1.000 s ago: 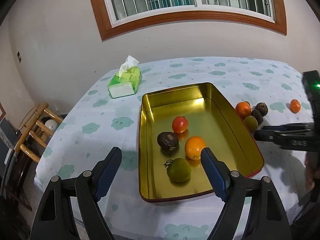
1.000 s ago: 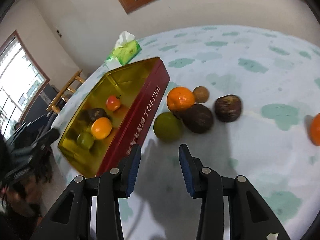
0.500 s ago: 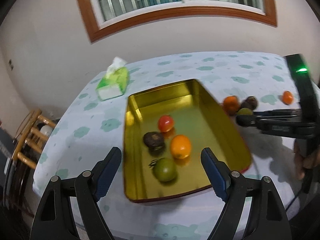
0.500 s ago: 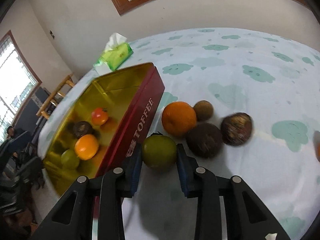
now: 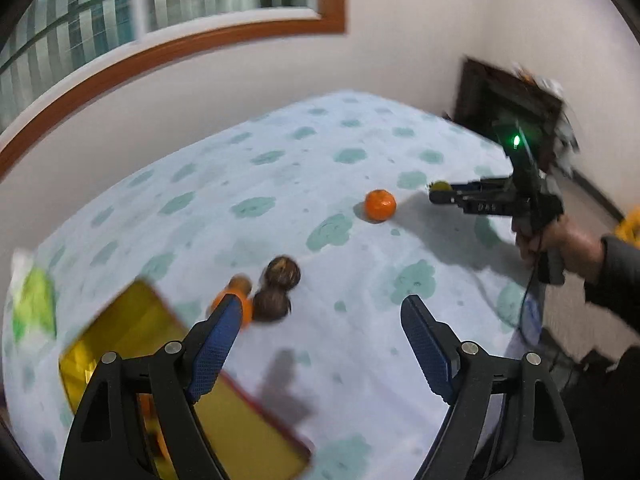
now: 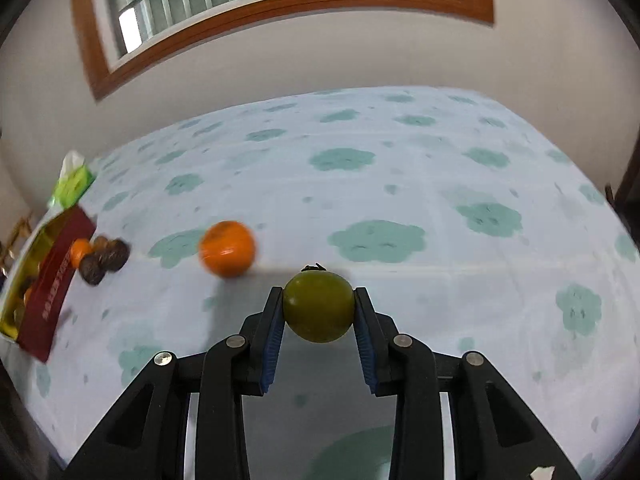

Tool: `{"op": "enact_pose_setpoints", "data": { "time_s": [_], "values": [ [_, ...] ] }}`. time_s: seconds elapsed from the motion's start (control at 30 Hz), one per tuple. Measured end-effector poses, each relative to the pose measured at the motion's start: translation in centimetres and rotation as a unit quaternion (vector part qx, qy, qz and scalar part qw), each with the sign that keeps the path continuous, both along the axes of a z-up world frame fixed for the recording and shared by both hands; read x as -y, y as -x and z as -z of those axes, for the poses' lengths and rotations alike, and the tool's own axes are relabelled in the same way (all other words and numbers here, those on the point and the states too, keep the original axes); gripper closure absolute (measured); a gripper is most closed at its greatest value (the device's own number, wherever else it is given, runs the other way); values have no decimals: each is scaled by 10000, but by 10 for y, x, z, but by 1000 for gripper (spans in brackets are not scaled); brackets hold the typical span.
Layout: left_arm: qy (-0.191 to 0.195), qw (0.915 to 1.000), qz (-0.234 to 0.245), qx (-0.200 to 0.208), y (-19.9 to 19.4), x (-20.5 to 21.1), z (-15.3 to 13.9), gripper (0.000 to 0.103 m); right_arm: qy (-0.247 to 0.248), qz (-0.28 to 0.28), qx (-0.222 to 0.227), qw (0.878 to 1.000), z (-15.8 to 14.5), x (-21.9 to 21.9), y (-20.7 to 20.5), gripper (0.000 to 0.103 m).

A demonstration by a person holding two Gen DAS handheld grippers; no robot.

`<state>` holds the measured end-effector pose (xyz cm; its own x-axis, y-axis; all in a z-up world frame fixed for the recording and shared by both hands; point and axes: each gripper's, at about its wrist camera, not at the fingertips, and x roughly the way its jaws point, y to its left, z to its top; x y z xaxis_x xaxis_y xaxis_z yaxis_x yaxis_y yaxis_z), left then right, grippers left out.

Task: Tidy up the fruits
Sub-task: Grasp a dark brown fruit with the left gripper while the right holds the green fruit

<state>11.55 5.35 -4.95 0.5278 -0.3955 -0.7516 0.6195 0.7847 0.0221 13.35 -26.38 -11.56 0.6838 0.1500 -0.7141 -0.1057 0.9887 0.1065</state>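
My right gripper (image 6: 318,309) is shut on a green round fruit (image 6: 318,306) and holds it above the cloud-print tablecloth. The left wrist view shows that gripper (image 5: 440,193) at the far right, fruit (image 5: 441,187) at its tip. A lone mandarin (image 6: 227,249) (image 5: 380,205) lies on the cloth. Two dark brown fruits (image 5: 282,273) and an orange (image 5: 236,293) sit beside the gold tin (image 5: 120,332), which holds more fruit. My left gripper (image 5: 320,304) hangs open over the cloth right of the tin, jaws closing slightly, nothing between them.
A green tissue pack (image 6: 72,184) lies at the far left beyond the tin's red side (image 6: 52,280). A person's hand (image 5: 560,240) holds the right gripper at the table's right edge. Dark furniture (image 5: 508,108) stands behind it by the wall.
My right gripper shut on the green fruit beside the tin and carried it off to the right. My left gripper swung right, from over the tin to over the cloth.
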Motion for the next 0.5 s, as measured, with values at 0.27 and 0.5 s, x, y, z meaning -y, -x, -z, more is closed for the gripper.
{"op": "enact_pose_setpoints", "data": {
  "time_s": [0.27,0.5],
  "values": [
    [-1319,9807,1317,-590,-57,37,39,50,-333,-119,-93,9993,9,-2,-4,72],
    [-1931,9629,1570,-1043,-80,35,75,52,-514,-187,-199,9983,12,0,-8,72]
  ]
}}
